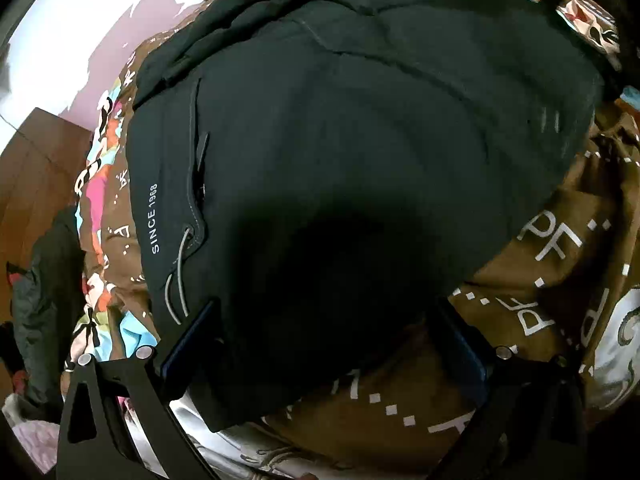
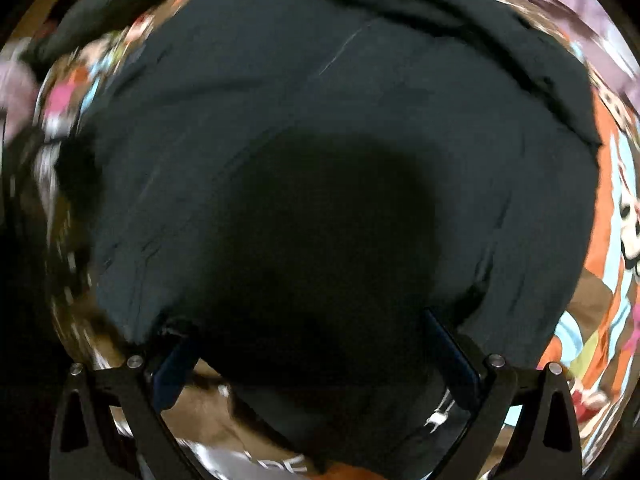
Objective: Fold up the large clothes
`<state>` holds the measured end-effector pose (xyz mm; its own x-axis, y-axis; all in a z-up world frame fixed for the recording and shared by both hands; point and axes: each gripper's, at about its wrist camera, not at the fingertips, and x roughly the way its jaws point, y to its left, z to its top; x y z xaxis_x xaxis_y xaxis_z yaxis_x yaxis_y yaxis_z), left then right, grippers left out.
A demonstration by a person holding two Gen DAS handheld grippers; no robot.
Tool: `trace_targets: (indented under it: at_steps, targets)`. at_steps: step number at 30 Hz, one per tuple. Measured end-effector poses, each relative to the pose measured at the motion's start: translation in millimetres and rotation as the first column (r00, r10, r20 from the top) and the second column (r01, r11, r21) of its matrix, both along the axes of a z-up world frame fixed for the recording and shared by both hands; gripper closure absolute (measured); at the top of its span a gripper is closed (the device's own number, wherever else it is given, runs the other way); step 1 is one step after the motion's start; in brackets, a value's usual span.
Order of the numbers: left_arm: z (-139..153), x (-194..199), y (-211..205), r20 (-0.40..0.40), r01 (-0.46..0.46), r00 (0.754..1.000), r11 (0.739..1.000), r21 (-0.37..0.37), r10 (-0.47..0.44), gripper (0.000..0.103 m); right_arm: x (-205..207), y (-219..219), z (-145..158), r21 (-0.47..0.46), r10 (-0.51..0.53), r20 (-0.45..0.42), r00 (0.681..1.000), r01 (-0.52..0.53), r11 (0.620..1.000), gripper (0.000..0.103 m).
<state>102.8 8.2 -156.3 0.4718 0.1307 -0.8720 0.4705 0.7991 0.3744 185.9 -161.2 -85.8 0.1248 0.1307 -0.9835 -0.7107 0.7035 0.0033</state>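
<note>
A large dark green-black jacket [image 1: 360,128] lies folded on a brown patterned bedspread [image 1: 560,264]. It has white "SINCE 1968" print and a grey drawstring along its left edge. My left gripper [image 1: 324,332] is open, close above the jacket's near edge, with its blue-padded fingers [image 1: 188,344] spread to either side of the cloth. In the right wrist view the jacket [image 2: 320,120] fills the frame, somewhat blurred. My right gripper [image 2: 312,344] is open too, its fingers [image 2: 452,356] straddling the jacket's near hem. Neither gripper grips the fabric.
The bedspread has white letters and colourful cartoon patches [image 2: 616,216]. A wooden floor [image 1: 36,184] and another dark garment [image 1: 44,304] lie at the left. Pale purple bedding [image 1: 80,48] lies beyond the jacket.
</note>
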Motion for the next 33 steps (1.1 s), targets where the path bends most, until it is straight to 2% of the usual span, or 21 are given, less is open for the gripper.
trace_targets:
  at_steps: [3,6,10,12,19,23,26,28,29,31,33]
  targets:
    - [-0.1,1.6,0.9,0.005,-0.01,1.0,1.0,0.002,0.01,0.002,-12.9,2.4,-6.2,-0.044,0.066,0.019,0.998,-0.065,0.997,0.0]
    - [0.4,2.9,1.8,0.007,-0.021,1.0,1.0,-0.004,0.021,0.002,-16.5,7.4,-12.7,-0.117,0.09,0.061,0.994,-0.082,0.99,0.0]
    - [1.2,2.8,0.7,0.008,-0.028,1.0,1.0,-0.006,0.028,0.002,-19.5,16.6,-31.9,-0.222,0.107,0.149,0.983,-0.073,0.972,0.0]
    - [1.6,1.6,-0.5,0.011,-0.025,1.0,1.0,-0.004,0.025,0.002,-17.5,20.2,-31.8,-0.229,0.094,0.19,0.977,-0.049,0.972,0.0]
    - [1.8,-0.6,-1.3,0.02,-0.018,1.0,1.0,0.001,0.018,0.002,5.8,20.3,15.3,-0.103,-0.02,0.338,0.941,0.059,0.993,0.0]
    - [1.2,-1.5,-3.3,0.024,-0.011,1.0,1.0,0.012,0.011,0.002,22.7,23.7,31.6,-0.01,-0.101,0.297,0.95,0.109,0.994,0.0]
    - [1.8,-1.0,-2.3,0.044,-0.018,0.999,1.0,0.026,0.017,0.003,22.9,27.4,41.4,0.016,-0.121,0.291,0.949,0.121,0.992,0.0]
    - [3.9,-0.4,-0.8,0.079,-0.032,0.996,0.998,0.05,0.028,0.017,23.9,25.3,43.3,0.027,-0.126,0.295,0.947,0.124,0.992,0.0]
    - [6.1,-0.2,0.5,0.103,-0.042,0.994,0.997,0.062,0.036,0.03,21.2,26.2,44.1,0.035,-0.133,0.292,0.947,0.129,0.991,0.0]
    - [14.0,1.9,4.8,0.146,-0.066,0.988,0.996,0.06,0.057,0.041,21.4,20.3,42.9,0.047,-0.149,0.282,0.948,0.141,0.989,0.0]
    - [20.2,3.8,8.1,0.176,-0.08,0.982,0.995,0.055,0.069,0.063,20.9,15.1,41.4,0.057,-0.158,0.274,0.949,0.148,0.987,0.0]
